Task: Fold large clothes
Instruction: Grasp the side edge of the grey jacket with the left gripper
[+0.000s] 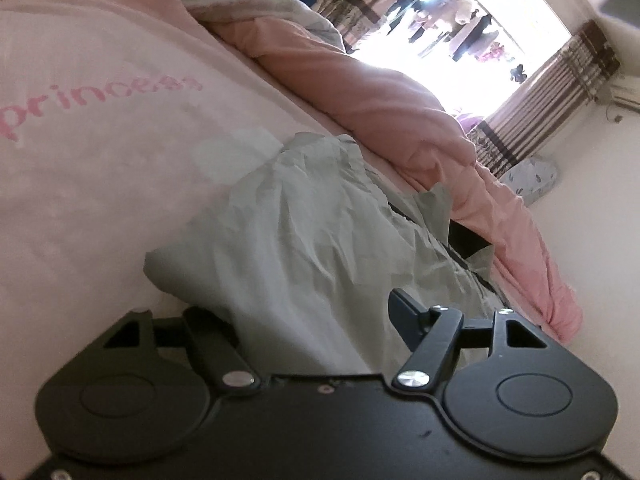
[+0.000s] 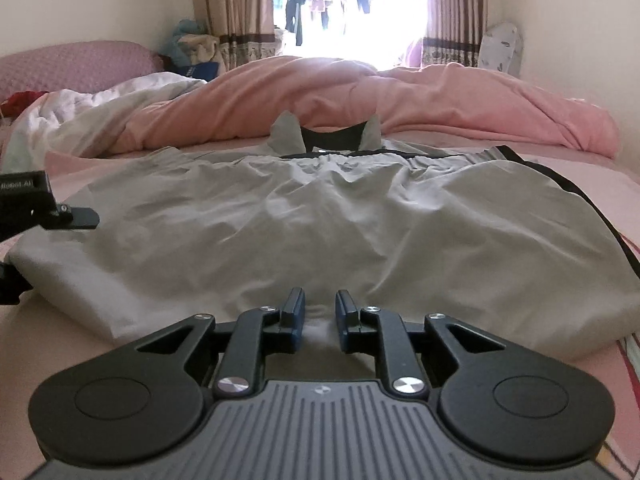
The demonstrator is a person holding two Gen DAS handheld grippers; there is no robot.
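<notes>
Right gripper (image 2: 319, 314) nearest us, jaws narrowly parted astride near hem of grey garment (image 2: 320, 216), flat on bed (image 2: 580, 176). Left gripper (image 1: 304, 320) at nine o'clock, spread wide around side edge. We judged: pinch both edges firmly, lift evenly toward twelve.

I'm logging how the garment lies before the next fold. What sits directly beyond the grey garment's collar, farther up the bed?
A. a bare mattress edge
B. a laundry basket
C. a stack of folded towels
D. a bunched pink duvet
D: in the right wrist view the grey garment lies spread on the bed, and a bunched pink duvet rises just behind its collar.
</notes>
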